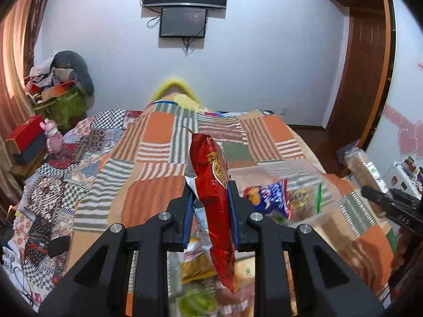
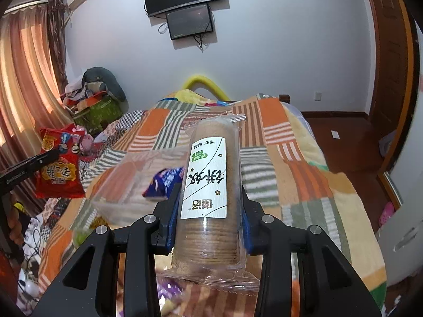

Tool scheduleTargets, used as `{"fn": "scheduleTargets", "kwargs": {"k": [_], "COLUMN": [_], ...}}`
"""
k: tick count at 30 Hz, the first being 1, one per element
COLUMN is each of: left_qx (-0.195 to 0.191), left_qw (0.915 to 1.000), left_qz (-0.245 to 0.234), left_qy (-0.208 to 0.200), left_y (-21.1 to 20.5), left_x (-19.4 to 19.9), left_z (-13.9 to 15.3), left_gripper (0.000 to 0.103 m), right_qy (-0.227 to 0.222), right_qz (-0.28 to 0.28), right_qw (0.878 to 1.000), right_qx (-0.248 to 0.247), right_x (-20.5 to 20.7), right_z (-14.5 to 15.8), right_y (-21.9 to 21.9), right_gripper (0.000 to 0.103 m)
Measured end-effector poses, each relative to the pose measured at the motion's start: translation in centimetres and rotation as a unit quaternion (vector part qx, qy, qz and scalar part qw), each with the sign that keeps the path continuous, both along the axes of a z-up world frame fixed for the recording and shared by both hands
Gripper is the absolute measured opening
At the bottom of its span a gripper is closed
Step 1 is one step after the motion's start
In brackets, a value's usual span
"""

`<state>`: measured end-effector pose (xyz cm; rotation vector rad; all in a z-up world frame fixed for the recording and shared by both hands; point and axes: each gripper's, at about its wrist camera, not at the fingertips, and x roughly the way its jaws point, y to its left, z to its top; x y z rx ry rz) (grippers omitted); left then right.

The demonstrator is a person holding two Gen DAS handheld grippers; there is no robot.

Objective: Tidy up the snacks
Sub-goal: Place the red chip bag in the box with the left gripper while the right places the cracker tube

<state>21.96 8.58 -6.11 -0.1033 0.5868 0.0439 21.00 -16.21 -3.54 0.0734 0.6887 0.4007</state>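
My left gripper point(image 1: 211, 198) is shut on a red snack bag point(image 1: 215, 192), held edge-on above the bed; the same red snack bag point(image 2: 59, 163) shows flat at the left of the right wrist view. My right gripper point(image 2: 210, 200) is shut on a clear-wrapped roll of round biscuits point(image 2: 208, 185) with a white label, held lengthwise between the blue pads. That biscuit roll point(image 1: 363, 167) appears at the right of the left wrist view. A clear plastic box point(image 1: 296, 192) on the quilt holds a blue packet point(image 1: 267, 198) and other snacks. More packets point(image 1: 198, 264) lie blurred below my left gripper.
A patchwork quilt point(image 1: 158, 137) covers the bed. Boxes, bags and a pink toy point(image 1: 53, 140) crowd the left side by the curtain. Two screens point(image 1: 185, 5) hang on the far wall. A wooden door point(image 1: 362, 79) and wood floor point(image 2: 343, 137) lie to the right.
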Motion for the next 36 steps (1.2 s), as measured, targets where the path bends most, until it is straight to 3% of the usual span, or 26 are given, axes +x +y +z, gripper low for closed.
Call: {"fn": "scheduleTargets", "kwargs": {"k": [6, 13, 21, 30, 36], "left_qx": [-0.006, -0.032, -0.032, -0.025, -0.017], "left_qw": [0.9998, 0.9974, 0.9937, 0.9903, 0.9906], "left_qz": [-0.02, -0.048, -0.065, -0.07, -0.062], "left_qy": [0.005, 0.044, 0.086, 0.118, 0.121], "left_y": [-1.5, -2.5, -3.7, -4.2, -3.9], "left_x": [2.9, 6.3, 9.0, 9.8, 8.4], "left_z": [-0.6, -3.5, -6.6, -8.2, -7.5], "left_gripper": [0.023, 0.023, 0.023, 0.023, 0.032], "right_qy": [0.0, 0.024, 0.056, 0.078, 0.067], "right_qz": [0.009, 0.021, 0.043, 0.051, 0.047], "right_qw": [1.0, 0.999, 0.997, 0.994, 0.995], "right_qx": [-0.002, -0.018, -0.035, -0.048, -0.054], "right_x": [2.0, 4.8, 6.7, 7.2, 6.5], "right_z": [-0.2, -2.2, -4.0, -4.7, -3.4], "right_y": [1.5, 3.6, 5.2, 5.2, 4.6], "right_gripper": [0.035, 0.035, 0.035, 0.04, 0.047]}}
